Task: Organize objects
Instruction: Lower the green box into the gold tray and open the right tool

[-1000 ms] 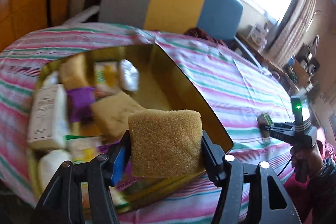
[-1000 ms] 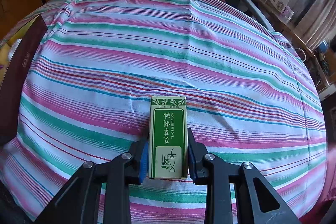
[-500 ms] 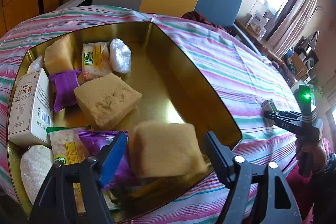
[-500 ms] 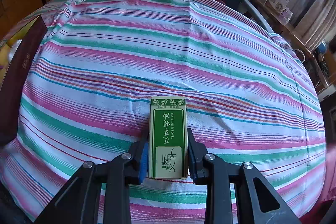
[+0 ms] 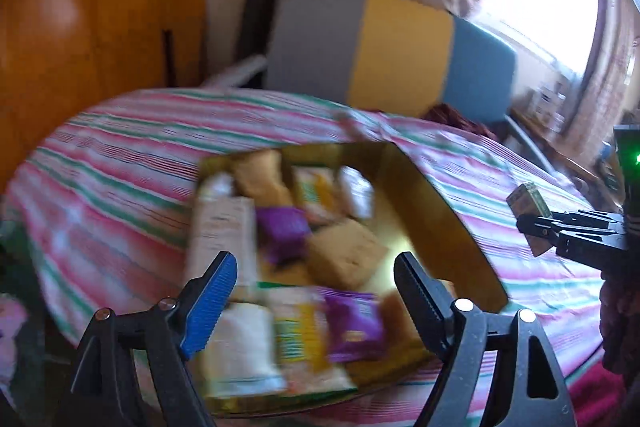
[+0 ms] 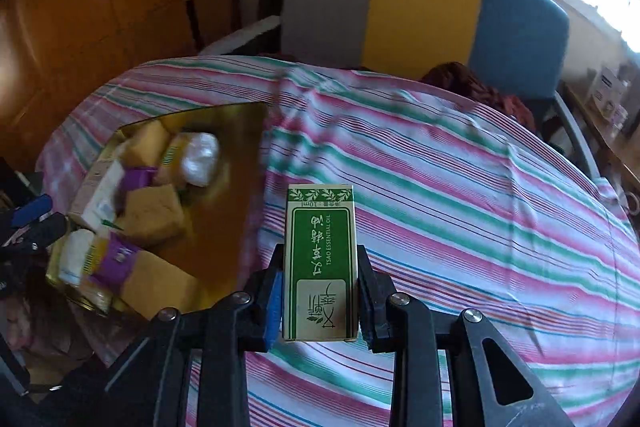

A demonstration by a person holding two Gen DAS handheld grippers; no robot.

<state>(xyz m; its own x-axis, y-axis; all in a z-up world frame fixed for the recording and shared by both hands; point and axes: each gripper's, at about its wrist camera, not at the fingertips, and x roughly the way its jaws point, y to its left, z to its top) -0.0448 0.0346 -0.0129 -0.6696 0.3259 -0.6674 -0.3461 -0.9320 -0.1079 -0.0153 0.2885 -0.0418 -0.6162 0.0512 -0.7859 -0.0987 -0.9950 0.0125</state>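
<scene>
A gold tin tray (image 5: pixel 436 211) (image 6: pixel 240 155) sits on the striped table and holds sponge cakes, purple packets, white boxes and wrapped snacks. My left gripper (image 5: pixel 316 279) is open and empty, raised above the tray's near end. The sponge cake it dropped (image 5: pixel 396 311) lies in the tray's near right corner. My right gripper (image 6: pixel 318 291) is shut on a green and white essential oil box (image 6: pixel 320 259), held above the cloth right of the tray. That box also shows in the left wrist view (image 5: pixel 526 201).
A striped cloth (image 6: pixel 460 187) covers the round table. A grey, yellow and blue chair (image 6: pixel 420 15) stands behind it. A wooden cabinet (image 5: pixel 80 27) is at the left. A side shelf with small boxes (image 6: pixel 608 95) is at the far right.
My left gripper opened, let the sponge cake drop into the tray and lifted back. My right gripper rose and swung left toward the tray, still holding the box.
</scene>
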